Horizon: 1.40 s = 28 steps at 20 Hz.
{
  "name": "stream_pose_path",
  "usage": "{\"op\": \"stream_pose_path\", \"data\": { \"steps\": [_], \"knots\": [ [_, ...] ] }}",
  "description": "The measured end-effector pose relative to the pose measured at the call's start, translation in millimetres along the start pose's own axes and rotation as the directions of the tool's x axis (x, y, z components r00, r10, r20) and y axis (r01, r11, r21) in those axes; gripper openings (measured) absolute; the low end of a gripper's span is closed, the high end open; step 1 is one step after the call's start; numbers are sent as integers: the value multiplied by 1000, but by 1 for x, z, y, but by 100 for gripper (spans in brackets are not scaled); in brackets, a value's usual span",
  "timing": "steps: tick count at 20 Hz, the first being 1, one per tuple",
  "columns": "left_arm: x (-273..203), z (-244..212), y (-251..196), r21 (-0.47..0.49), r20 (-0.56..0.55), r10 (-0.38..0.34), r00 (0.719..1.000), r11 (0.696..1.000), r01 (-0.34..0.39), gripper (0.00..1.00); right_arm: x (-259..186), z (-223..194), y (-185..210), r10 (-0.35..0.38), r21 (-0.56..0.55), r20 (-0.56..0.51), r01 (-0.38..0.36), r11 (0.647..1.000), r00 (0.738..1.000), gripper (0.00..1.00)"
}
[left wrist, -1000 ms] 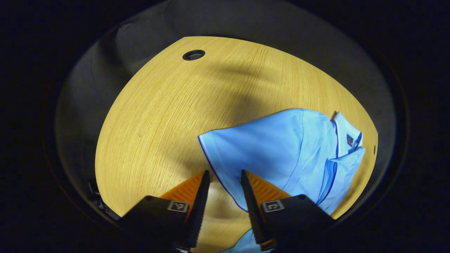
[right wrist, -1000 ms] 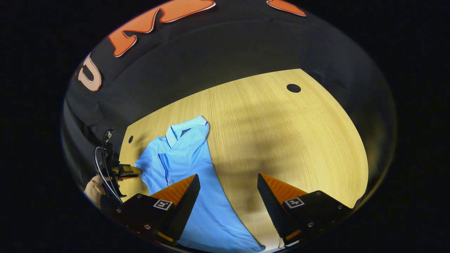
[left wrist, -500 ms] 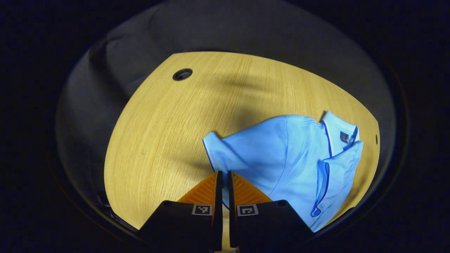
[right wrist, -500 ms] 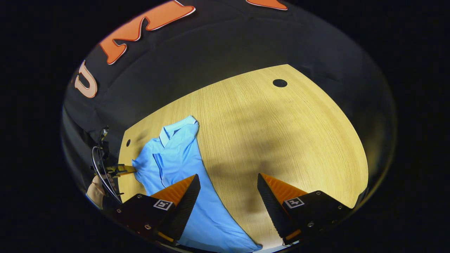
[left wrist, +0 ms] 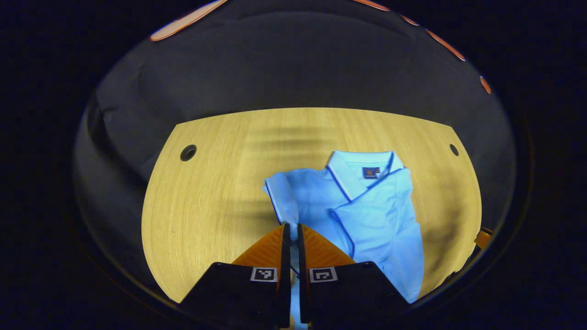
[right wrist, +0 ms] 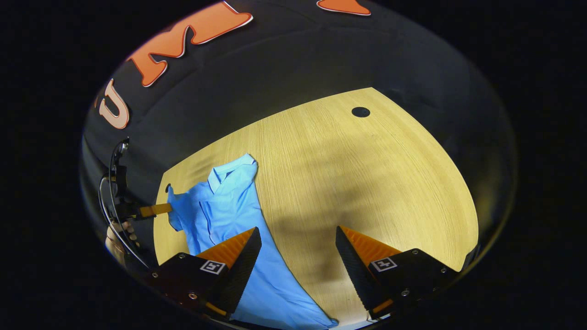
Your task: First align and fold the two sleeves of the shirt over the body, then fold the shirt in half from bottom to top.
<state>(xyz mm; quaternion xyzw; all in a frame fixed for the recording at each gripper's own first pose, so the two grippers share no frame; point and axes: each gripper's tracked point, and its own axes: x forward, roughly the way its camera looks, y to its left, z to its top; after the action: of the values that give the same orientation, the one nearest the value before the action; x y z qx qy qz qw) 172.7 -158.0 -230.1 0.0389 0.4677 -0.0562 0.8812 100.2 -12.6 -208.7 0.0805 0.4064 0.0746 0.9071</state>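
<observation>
A light blue polo shirt (left wrist: 367,215) lies collar-far on the wooden table (left wrist: 206,206). One sleeve (left wrist: 380,206) is folded over the chest. My left gripper (left wrist: 290,227) is shut on the other sleeve's (left wrist: 279,197) dark-trimmed hem, lifting it beside the body. In the right gripper view the same shirt (right wrist: 229,206) stretches from the far left toward me, and the left gripper (right wrist: 153,210), held by a hand (right wrist: 119,231), pinches the raised sleeve at its left edge. My right gripper (right wrist: 296,256) hangs open above the table, its left finger over the shirt's lower body, holding nothing.
The table has round cable holes at the far left (left wrist: 188,152) and far right (left wrist: 453,149); one hole (right wrist: 360,112) also sits far off in the right gripper view. Black booth cloth hangs behind the table. Bare wood spreads to the right of the shirt in the right gripper view.
The left gripper went from open around the sleeve hem to shut on it, then raised the sleeve and swung round to face the collar. The right gripper stayed open, nearly still.
</observation>
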Motion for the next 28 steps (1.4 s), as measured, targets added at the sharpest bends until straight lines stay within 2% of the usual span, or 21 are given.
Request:
{"op": "stream_pose_path", "data": {
  "steps": [5,9,16,17,18,19,22,23,25,28],
  "knots": [
    [-9,0,-78,51,-22,-105,994,993,106,12,-6,-7,-16,-8,19,-2,8,1000,1000,99],
    [-1,-10,-125,86,-53,-146,988,985,150,12,-10,-18,-35,-21,34,-5,21,999,1000,99],
    [10,-27,-165,50,-86,-198,976,978,203,11,-15,-31,-58,-56,53,-19,57,997,998,99],
    [7,-29,-165,37,-91,-209,974,976,213,19,-14,-32,-58,-59,52,-22,60,997,998,99],
    [8,-32,-167,21,-93,-215,972,976,218,19,-14,-33,-58,-61,47,-26,62,997,998,99],
    [3,-33,-167,5,-91,-226,970,974,227,28,-13,-36,-57,-61,40,-28,62,997,998,99],
    [-6,-40,-154,-12,-71,-217,973,976,217,90,-11,-44,-45,-53,0,-44,53,999,998,99],
    [-11,-45,-146,-17,-64,-211,975,977,211,95,-9,-47,-43,-49,-21,-56,48,999,997,99],
    [-25,-55,-126,-20,-51,-185,981,983,184,100,-8,-55,-36,-39,-67,-78,34,997,996,99],
    [-45,-86,-96,-12,-53,-158,986,987,158,100,-6,-77,-23,-35,-130,-117,19,991,993,99]
  ]
}}
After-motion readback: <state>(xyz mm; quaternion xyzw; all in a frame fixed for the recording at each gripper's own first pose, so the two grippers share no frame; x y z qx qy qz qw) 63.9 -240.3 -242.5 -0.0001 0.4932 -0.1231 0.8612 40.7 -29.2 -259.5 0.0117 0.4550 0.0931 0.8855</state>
